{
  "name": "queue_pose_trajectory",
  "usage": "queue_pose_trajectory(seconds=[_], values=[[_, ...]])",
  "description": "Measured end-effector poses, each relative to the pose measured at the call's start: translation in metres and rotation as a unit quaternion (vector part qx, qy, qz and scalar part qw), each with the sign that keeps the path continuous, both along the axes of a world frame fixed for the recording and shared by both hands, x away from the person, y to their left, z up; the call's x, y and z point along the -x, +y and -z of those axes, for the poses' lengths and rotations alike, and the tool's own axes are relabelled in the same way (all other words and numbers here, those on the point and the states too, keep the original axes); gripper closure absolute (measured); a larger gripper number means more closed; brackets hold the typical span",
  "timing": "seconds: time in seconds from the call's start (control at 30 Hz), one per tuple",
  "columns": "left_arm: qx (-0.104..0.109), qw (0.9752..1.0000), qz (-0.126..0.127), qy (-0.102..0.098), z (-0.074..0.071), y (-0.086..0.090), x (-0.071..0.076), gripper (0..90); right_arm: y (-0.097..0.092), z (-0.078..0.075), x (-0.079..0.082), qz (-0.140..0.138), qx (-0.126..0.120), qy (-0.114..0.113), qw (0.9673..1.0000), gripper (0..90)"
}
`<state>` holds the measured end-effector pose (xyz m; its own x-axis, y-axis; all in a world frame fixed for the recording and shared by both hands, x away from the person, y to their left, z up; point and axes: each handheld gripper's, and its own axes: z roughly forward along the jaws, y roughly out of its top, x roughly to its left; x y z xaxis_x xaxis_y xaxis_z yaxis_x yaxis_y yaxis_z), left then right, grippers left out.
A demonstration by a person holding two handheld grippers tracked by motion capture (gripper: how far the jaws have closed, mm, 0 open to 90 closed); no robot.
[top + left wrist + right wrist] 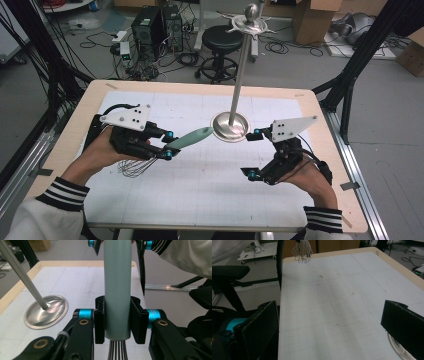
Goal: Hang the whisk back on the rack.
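The left claw (167,145) is clenched on the whisk (187,140) at centre-left. The right claw (252,152) gapes empty; hanging it on the stand (231,126) looks undone.

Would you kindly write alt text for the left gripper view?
The left gripper clamps a whisk by its pale green handle, wires pointing back toward the camera. On the white table to the left stands a metal stand with a round base and slanting pole.
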<state>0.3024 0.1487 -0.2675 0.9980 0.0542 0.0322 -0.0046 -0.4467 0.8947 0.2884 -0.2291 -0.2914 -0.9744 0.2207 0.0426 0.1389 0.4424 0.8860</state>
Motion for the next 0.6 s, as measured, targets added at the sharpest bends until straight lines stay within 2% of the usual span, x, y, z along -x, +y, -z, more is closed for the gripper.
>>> queue_pose_trajectory(seconds=[0.23,0.6], values=[[0.003,1.0000,0.002,0.003,0.000,-0.001,0.000,69.3,0.018,-0.014,-0.006,-0.035,0.006,-0.004,0.9993,0.5],[0.005,0.9999,0.006,0.007,0.000,-0.002,0.001,69.3,0.046,-0.031,-0.018,-0.060,0.017,-0.008,0.9980,0.5]])
